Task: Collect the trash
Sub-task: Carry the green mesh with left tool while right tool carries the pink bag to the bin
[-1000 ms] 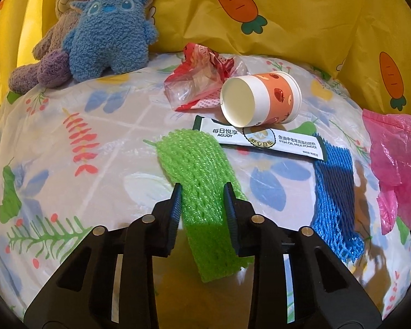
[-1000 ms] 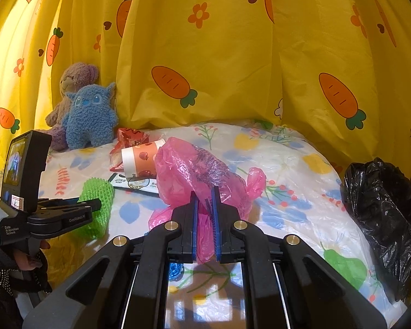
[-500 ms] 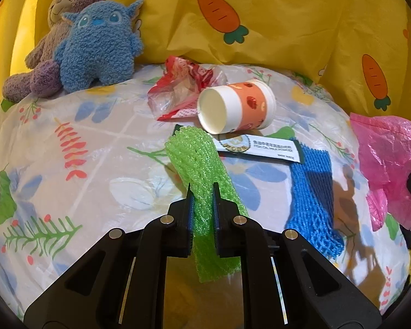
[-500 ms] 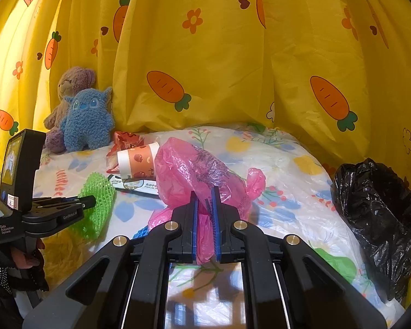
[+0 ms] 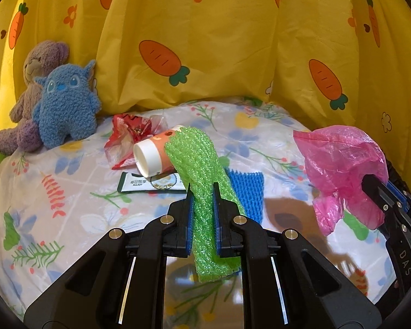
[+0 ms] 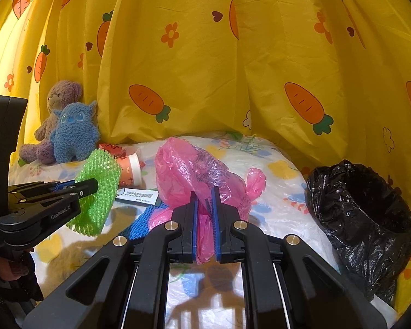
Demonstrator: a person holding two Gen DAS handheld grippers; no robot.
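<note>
Yellow carrot curtains (image 6: 205,82) close off the back and right of the floral sheet (image 5: 54,219), so free room lies mainly above the bed and toward the black bin bag (image 6: 364,219), which gapes open just right of the right claw (image 6: 204,205). That claw is pinched on a pink bag (image 6: 200,170) that billows loose ahead of its tips. The left claw (image 5: 202,200) is clamped on a green foam net (image 5: 197,164), now lifted clear of the sheet, one end flopping forward and the other hanging behind the pads. Risks, as I judge them: the springy net could slide out of its narrow pinch on a quick swing, and its drooping end could snag the cup (image 5: 153,156) lying just beyond it. The two claws sit near each other, so both heading for the bin bag could tangle. Its soft rim may fold shut under a push. A blue net (image 5: 246,189), packet (image 5: 150,183) and red wrapper (image 5: 128,134) remain ahead of the left claw.
</note>
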